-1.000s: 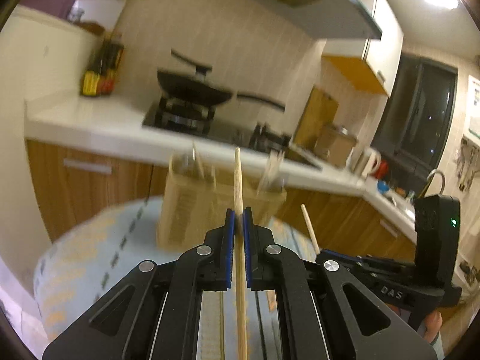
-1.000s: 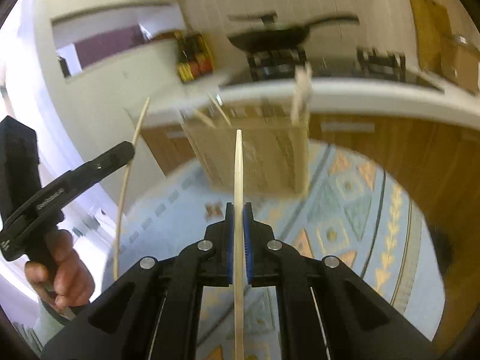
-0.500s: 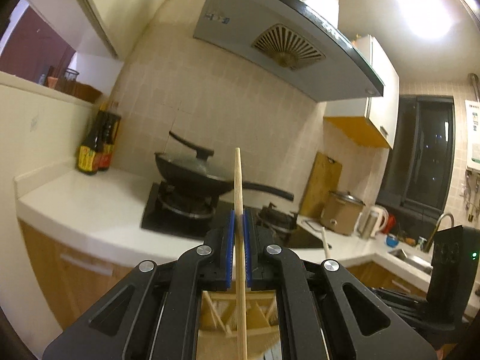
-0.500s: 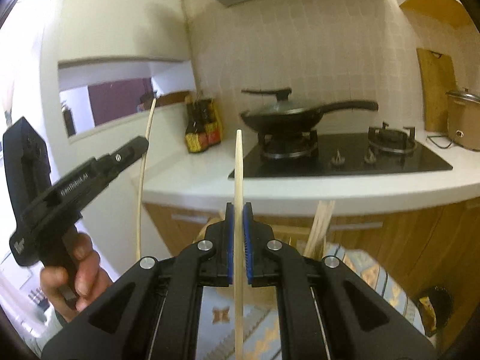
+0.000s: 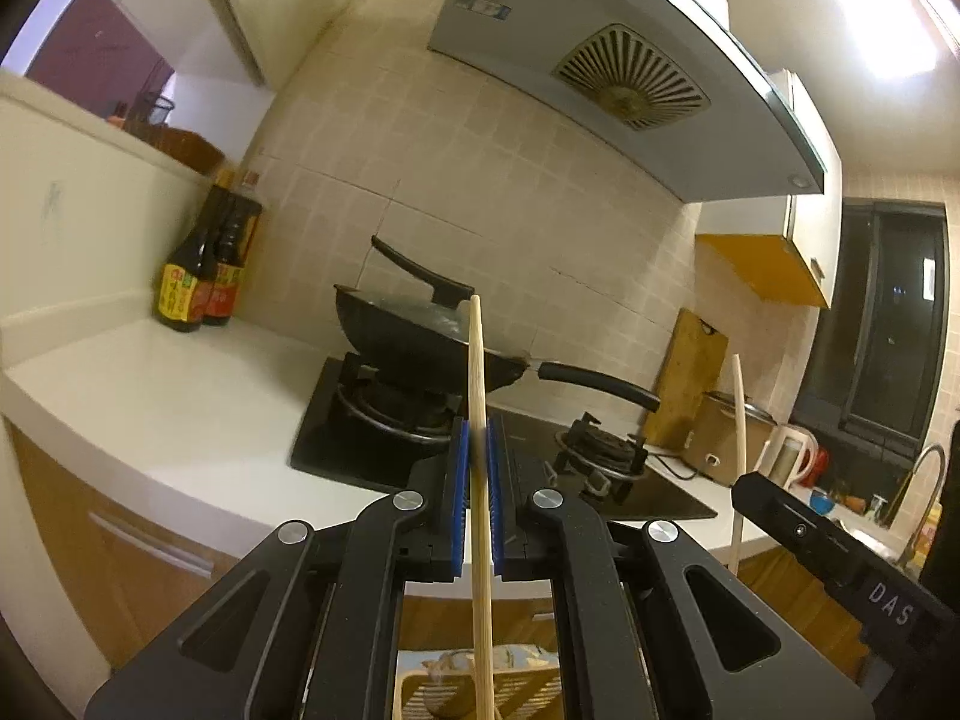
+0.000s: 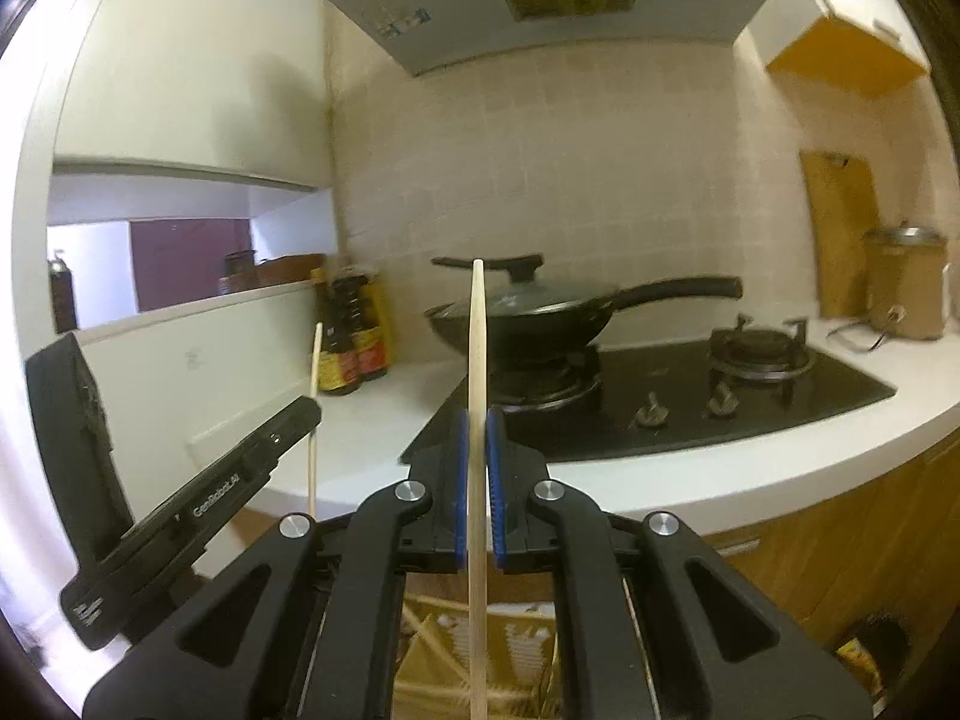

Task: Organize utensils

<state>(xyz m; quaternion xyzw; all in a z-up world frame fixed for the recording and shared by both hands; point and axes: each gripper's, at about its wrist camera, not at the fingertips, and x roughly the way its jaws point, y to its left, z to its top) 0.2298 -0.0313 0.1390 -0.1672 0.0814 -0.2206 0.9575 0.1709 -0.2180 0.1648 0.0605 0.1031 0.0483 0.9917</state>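
Note:
My left gripper (image 5: 477, 438) is shut on a wooden chopstick (image 5: 478, 384) that stands upright between its blue pads. My right gripper (image 6: 477, 426) is shut on a paler wooden chopstick (image 6: 477, 348), also upright. Each gripper shows in the other's view: the right one (image 5: 840, 558) at the right with its chopstick (image 5: 739, 414), the left one (image 6: 198, 492) at the left with its chopstick (image 6: 314, 396). A wooden utensil holder (image 6: 516, 660) with several sticks lies below the right gripper; it also shows under the left gripper (image 5: 468, 684).
A white counter (image 5: 156, 396) carries a black hob (image 6: 690, 414) with a lidded wok (image 6: 528, 312), sauce bottles (image 5: 198, 282), a cutting board (image 5: 690, 378) and a rice cooker (image 6: 906, 288). A range hood (image 5: 600, 66) hangs above. Wooden cabinets (image 5: 78, 546) stand below.
Both grippers have tilted upward while holding their chopsticks. The views went from the holder and patterned floor to the counter, wok and hood; the holder now sits at the bottom edge.

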